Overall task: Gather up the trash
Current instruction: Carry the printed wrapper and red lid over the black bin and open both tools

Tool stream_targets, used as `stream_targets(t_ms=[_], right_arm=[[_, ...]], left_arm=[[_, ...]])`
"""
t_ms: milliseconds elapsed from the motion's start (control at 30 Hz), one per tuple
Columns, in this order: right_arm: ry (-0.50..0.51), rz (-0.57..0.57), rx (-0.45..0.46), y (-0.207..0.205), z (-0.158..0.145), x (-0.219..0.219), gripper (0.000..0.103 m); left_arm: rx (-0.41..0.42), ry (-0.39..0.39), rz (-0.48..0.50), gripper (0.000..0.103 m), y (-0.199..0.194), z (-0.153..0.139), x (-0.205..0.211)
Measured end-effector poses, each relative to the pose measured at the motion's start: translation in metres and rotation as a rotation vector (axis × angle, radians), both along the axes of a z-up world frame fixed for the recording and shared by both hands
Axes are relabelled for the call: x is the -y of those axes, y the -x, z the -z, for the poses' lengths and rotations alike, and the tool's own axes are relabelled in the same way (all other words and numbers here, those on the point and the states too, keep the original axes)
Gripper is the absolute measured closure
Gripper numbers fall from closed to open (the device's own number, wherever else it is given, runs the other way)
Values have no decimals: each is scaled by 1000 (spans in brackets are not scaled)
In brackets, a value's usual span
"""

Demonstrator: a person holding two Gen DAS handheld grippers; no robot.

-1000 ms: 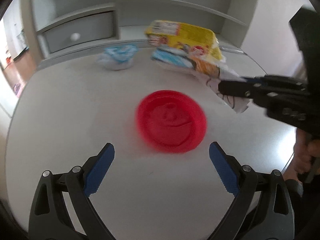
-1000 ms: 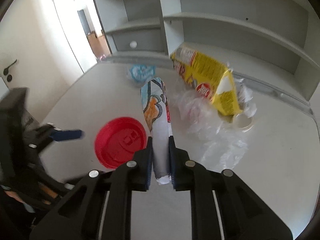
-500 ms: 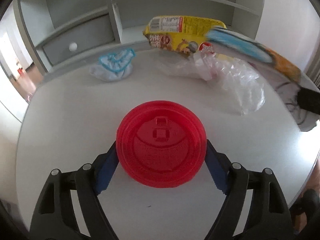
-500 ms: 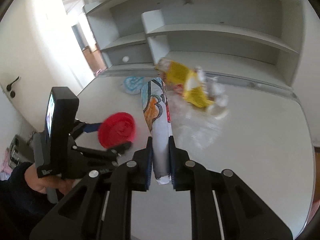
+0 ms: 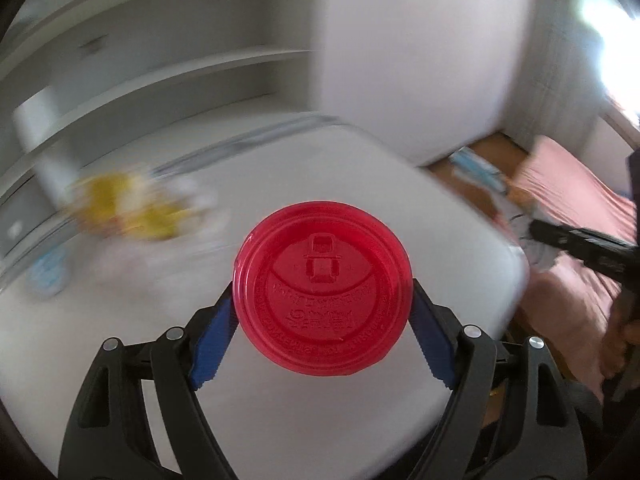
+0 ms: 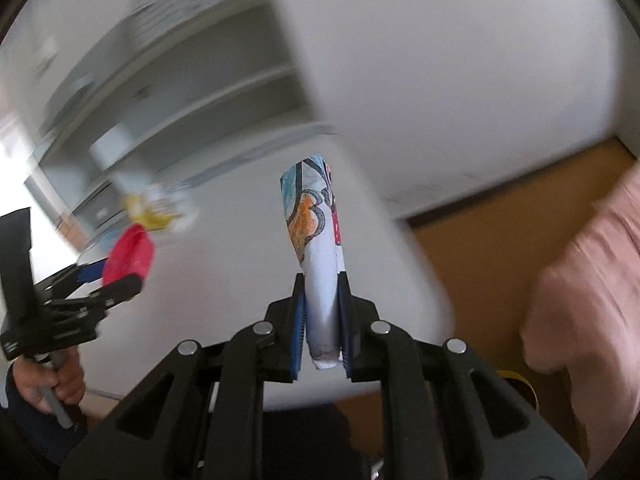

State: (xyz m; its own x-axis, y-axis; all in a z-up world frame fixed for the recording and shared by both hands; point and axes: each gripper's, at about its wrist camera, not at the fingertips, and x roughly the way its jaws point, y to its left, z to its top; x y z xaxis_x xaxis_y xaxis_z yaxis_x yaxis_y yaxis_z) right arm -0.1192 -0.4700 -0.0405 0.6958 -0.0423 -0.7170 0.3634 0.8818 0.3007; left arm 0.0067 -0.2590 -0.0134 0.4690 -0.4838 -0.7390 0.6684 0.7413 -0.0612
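Note:
A round red plastic lid [image 5: 322, 288] is lifted off the white table [image 5: 312, 424], with my left gripper [image 5: 322, 300] shut on its rim and a blue pad on each side. A rolled sheet of paper with a coloured drawing [image 6: 316, 220] stands up between the fingers of my right gripper [image 6: 321, 280], which is shut on it near the table's right corner. In the right wrist view the left gripper [image 6: 100, 284] with the red lid [image 6: 130, 254] shows at the left, held by a hand. In the left wrist view the right gripper [image 5: 560, 236] sits beyond the table's right edge.
A yellow snack bag [image 5: 132, 208], crumpled clear plastic and a blue-and-white wrapper [image 5: 48, 276] lie blurred at the table's far left, under grey shelves [image 5: 180, 76]. Right of the table are a wooden floor [image 6: 488, 248], pink bedding [image 5: 576, 200] and a white wall panel [image 6: 460, 80].
My left gripper closed on the red lid, lifted it and swung right. The right gripper carried the rolled paper right toward the table's corner and rolled over.

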Motion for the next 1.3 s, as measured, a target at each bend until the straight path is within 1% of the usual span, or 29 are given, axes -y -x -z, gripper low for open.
stream_targets(t_ms=[67, 167, 267, 333, 400, 500, 633, 767, 900, 1067, 1100, 1133, 1167, 1200, 1233, 1267, 1300], right_arm=[[-10, 91, -26, 27, 13, 30, 88], [-34, 204, -65, 63, 36, 66, 88], [-65, 287, -113, 93, 60, 94, 88], [-90, 337, -150, 110, 77, 110, 88], [-121, 386, -183, 129, 98, 126, 88], [-176, 431, -230, 152, 123, 141, 88], [-245, 486, -292, 176, 153, 154, 88], [-280, 510, -334, 192, 174, 163, 88], [-316, 511, -350, 200, 186, 168, 88], [-325, 526, -343, 208, 187, 167, 87], [-324, 529, -338, 208, 186, 168, 86], [-325, 534, -335, 208, 185, 169, 78], [-326, 540, -328, 209, 185, 172, 69], [-325, 543, -322, 209, 185, 173, 63], [-319, 549, -318, 209, 183, 174, 49], [-309, 551, -312, 208, 181, 173, 42], [-307, 552, -308, 208, 180, 174, 42]], left_arm=[[0, 12, 107, 24, 18, 2, 45], [-11, 15, 221, 24, 40, 9, 97], [-32, 17, 350, 24, 69, 20, 150], [-49, 11, 437, 24, 93, 31, 185], [-71, 2, 502, 24, 109, 43, 211], [-83, -48, 581, 24, 135, 70, 244], [-143, -110, 644, 24, 155, 110, 272], [-171, -166, 668, 24, 166, 139, 300], [-195, -196, 688, 24, 168, 157, 316], [-211, -212, 701, 24, 175, 166, 320], [-212, -213, 703, 24, 174, 166, 319], [-214, -215, 705, 24, 173, 167, 319], [-216, -219, 705, 24, 173, 168, 319], [-217, -220, 704, 24, 173, 168, 319], [-218, -222, 705, 24, 173, 169, 319], [-220, -224, 704, 24, 172, 170, 319], [-219, -226, 704, 24, 172, 171, 319]])
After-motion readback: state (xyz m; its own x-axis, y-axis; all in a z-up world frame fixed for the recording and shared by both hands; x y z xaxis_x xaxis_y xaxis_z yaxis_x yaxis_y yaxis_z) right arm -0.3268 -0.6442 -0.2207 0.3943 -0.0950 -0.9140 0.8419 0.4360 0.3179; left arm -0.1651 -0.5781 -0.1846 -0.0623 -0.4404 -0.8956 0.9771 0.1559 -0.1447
